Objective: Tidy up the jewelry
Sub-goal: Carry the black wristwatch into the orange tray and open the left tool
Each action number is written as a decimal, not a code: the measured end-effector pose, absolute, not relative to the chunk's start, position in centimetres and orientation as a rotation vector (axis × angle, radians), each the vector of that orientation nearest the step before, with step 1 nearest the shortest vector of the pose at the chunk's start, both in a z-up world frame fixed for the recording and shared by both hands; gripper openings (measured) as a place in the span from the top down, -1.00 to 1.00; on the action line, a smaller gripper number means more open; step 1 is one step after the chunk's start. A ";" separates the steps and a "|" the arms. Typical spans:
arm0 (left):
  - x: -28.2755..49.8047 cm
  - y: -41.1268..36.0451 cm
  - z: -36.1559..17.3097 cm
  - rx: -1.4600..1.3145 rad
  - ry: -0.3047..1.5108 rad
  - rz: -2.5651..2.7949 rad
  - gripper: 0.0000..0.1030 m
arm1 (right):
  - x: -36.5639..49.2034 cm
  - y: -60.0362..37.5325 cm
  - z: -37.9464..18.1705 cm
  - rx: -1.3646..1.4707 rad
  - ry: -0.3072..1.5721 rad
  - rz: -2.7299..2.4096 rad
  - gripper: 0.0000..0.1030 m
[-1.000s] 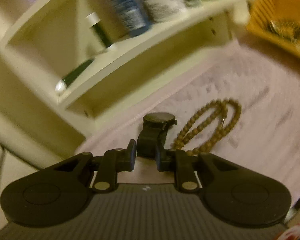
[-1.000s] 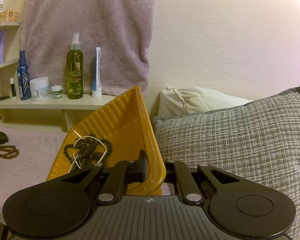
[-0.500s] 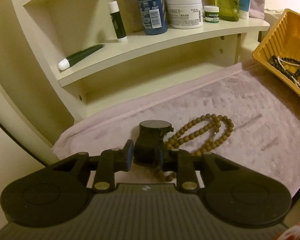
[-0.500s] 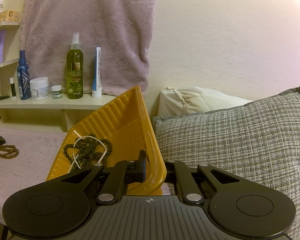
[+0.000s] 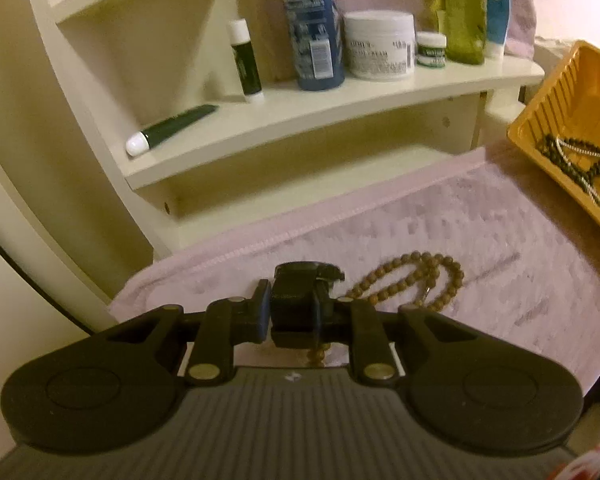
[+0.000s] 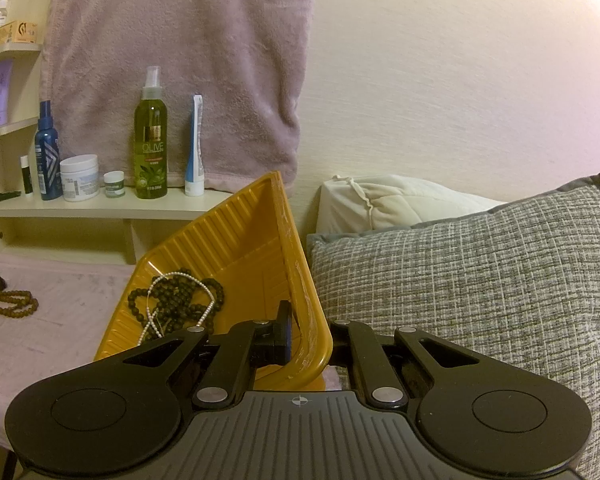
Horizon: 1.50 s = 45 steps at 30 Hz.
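- Jewelry lies in two places: some on a pale pink towel (image 5: 440, 236) spread over the surface, some already in a yellow tray (image 6: 236, 248).
- The left gripper (image 5: 291, 312) has its jaws closed on the strap of a black watch (image 5: 296, 296); they have just been closing a little further, with the strap between the pads. The watch face points away from the camera, toward the shelf.
- A brown bead bracelet (image 5: 416, 280) lies looped on the towel just right of the watch; a few of its beads show below the held strap, between the gripper's fingers.
- The right gripper (image 6: 306, 336) is clamped on the near rim of the yellow tray, one finger inside the wall and the other outside. The tray is tilted, its far edge raised toward the wall.
- Inside the tray lies a tangle of dark bead strands (image 6: 180, 300) with a thin pearl-like chain (image 6: 172, 280) through it.
- A grey woven cushion (image 6: 460, 280) sits directly right of the tray, with a cream pillow (image 6: 400, 200) behind it.
- A cream shelf (image 5: 340, 112) behind the towel carries a blue bottle (image 5: 312, 28), a white cream jar (image 5: 380, 48), a green spray bottle (image 6: 151, 140) and a few small tubes.
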State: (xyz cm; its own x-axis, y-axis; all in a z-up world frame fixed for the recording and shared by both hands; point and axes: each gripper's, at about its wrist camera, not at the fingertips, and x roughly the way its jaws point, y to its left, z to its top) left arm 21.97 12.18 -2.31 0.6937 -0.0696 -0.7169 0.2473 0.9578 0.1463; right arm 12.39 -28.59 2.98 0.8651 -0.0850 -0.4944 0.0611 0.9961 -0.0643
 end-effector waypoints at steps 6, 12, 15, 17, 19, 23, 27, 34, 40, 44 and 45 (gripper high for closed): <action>21.8 11.9 -0.9 0.235 0.766 -0.184 0.65 | 12.4 -28.6 3.0 -0.045 0.518 -0.075 0.84; 21.8 10.7 0.7 0.221 0.741 -0.212 0.65 | 12.4 -28.5 3.1 -0.043 0.517 -0.075 0.84; 21.7 9.4 1.6 0.206 0.724 -0.244 0.65 | 12.4 -28.5 3.1 -0.041 0.515 -0.074 0.84; 21.7 8.1 2.3 0.197 0.711 -0.268 0.65 | 12.4 -28.5 3.2 -0.039 0.514 -0.073 0.84; 21.5 6.7 2.8 0.186 0.698 -0.303 0.65 | 12.4 -28.6 3.2 -0.037 0.513 -0.073 0.84; 21.0 2.8 3.7 0.165 0.675 -0.394 0.65 | 12.4 -28.6 3.2 -0.034 0.513 -0.072 0.84; 20.2 -1.5 4.3 0.147 0.669 -0.498 0.65 | 12.4 -28.6 3.2 -0.034 0.510 -0.070 0.84; 18.5 -8.6 3.9 0.126 0.690 -0.694 0.65 | 12.4 -28.5 3.2 -0.028 0.508 -0.069 0.84; 17.3 -11.6 2.5 0.086 0.725 -0.802 0.65 | 12.4 -28.6 3.2 -0.023 0.507 -0.068 0.84; 17.2 -12.3 1.5 0.065 0.764 -0.846 0.65 | 12.4 -28.6 3.2 -0.020 0.507 -0.068 0.84; 17.0 -12.4 1.3 0.073 0.764 -0.853 0.64 | 12.4 -28.6 3.1 -0.018 0.508 -0.069 0.84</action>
